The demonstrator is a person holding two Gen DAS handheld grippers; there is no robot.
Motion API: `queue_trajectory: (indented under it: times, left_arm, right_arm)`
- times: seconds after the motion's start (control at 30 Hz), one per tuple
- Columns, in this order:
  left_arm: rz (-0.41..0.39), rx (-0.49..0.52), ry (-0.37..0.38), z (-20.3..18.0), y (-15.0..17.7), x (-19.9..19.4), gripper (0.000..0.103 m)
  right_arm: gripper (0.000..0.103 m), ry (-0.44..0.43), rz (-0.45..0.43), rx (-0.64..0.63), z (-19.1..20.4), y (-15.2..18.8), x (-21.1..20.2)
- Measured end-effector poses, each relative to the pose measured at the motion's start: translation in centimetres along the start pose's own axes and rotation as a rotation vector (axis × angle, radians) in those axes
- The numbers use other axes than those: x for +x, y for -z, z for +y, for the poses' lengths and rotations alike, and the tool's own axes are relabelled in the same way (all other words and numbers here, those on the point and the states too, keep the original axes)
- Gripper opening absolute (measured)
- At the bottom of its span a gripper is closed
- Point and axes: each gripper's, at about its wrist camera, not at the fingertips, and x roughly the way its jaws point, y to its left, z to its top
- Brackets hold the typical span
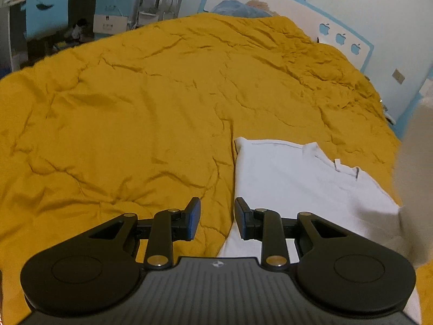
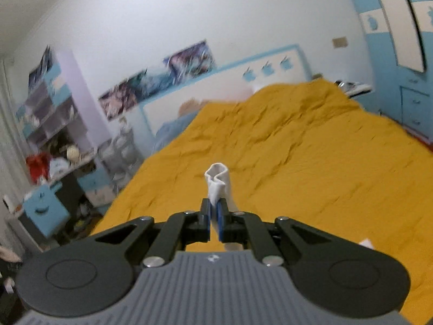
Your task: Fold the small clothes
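The white shirt [image 1: 305,189] lies partly folded on the yellow quilt [image 1: 135,108], at about four o'clock in the left view, its collar toward the headboard [image 1: 270,8] and its near edge running under the left gripper [image 1: 217,218]. That gripper hangs just over the shirt's left edge with its jaws apart and nothing between them. The right gripper [image 2: 213,220] is clenched on a bunched tail of white cloth [image 2: 217,181] that pokes up at twelve o'clock past its pads, lifted clear of the quilt. I judge the cloth thin, light and limp: it will sag, drag and crease rather than hold a line, so a corner or hem is the place to pinch, with the other gripper pinning the fold. A pale blur [image 1: 411,176] at three o'clock in the left view is probably that raised cloth, but it is too smeared to be sure. Whether the pinched tail is a sleeve or a hem cannot be told, and the shirt's near end is cut off behind the left gripper's body. The right view is blurred, and a small white scrap [image 2: 366,243] at four o'clock there is unclear.
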Motion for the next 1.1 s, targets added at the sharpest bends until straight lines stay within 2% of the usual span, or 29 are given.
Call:
queue_trajectory:
  times: [0.13, 0.23, 0.33, 0.43, 0.5, 0.57, 0.63, 0.67, 0.73, 0.77, 0.87, 0.93, 1.1]
  left_arm:
    - [0.014, -0.032, 0.035, 1.1, 0.4, 0.4, 0.034]
    - [0.026, -0.048, 0.054, 2.1, 0.7, 0.8, 0.034]
    - [0.046, -0.072, 0.098, 2.7, 0.8, 1.5, 0.034]
    - [0.054, -0.105, 0.183, 3.2, 0.9, 2.1, 0.034]
    - [0.055, -0.116, 0.229, 3.1, 0.8, 2.6, 0.034]
    - [0.057, -0.125, 0.264, 2.9, 0.8, 3.1, 0.034]
    - [0.061, -0.134, 0.284, 2.6, 0.7, 3.6, 0.035]
    - [0.064, -0.139, 0.293, 2.4, 0.7, 3.9, 0.039]
    - [0.078, -0.153, 0.307, 2.2, 0.7, 4.5, 0.043]
    - [0.084, -0.157, 0.319, 2.0, 0.6, 4.9, 0.047]
    - [0.111, -0.157, 0.324, 1.4, 0.7, 6.0, 0.049]
    - [0.132, -0.142, 0.302, 0.8, 0.8, 7.0, 0.049]
    - [0.152, -0.062, 0.221, -1.0, 1.5, 8.6, 0.049]
  right_arm:
    - [0.0, -0.008, 0.124, 0.029, 4.6, 7.9, 5.9]
    - [0.0, -0.011, 0.239, 0.041, 6.3, 14.0, 9.8]
    - [0.0, -0.025, 0.331, 0.0, 7.3, 19.2, 12.7]
    - [0.001, -0.093, 0.421, 0.027, 6.7, 22.8, 14.4]
    - [0.006, -0.144, 0.487, 0.062, 6.6, 24.5, 15.4]
    - [0.009, -0.185, 0.532, 0.082, 6.0, 25.5, 15.9]
    - [0.019, -0.24, 0.575, 0.112, 5.5, 26.3, 16.3]
    - [0.022, -0.252, 0.582, 0.123, 5.3, 26.4, 16.4]
    - [0.035, -0.272, 0.577, 0.123, 4.6, 26.1, 15.6]
    - [0.038, -0.284, 0.572, 0.119, 4.4, 25.9, 15.4]
    - [0.04, -0.301, 0.548, 0.107, 2.6, 24.4, 14.6]
    - [0.04, -0.274, 0.519, 0.082, 1.0, 23.6, 13.2]
    - [0.04, -0.135, 0.443, 0.008, -4.9, 22.3, 9.3]
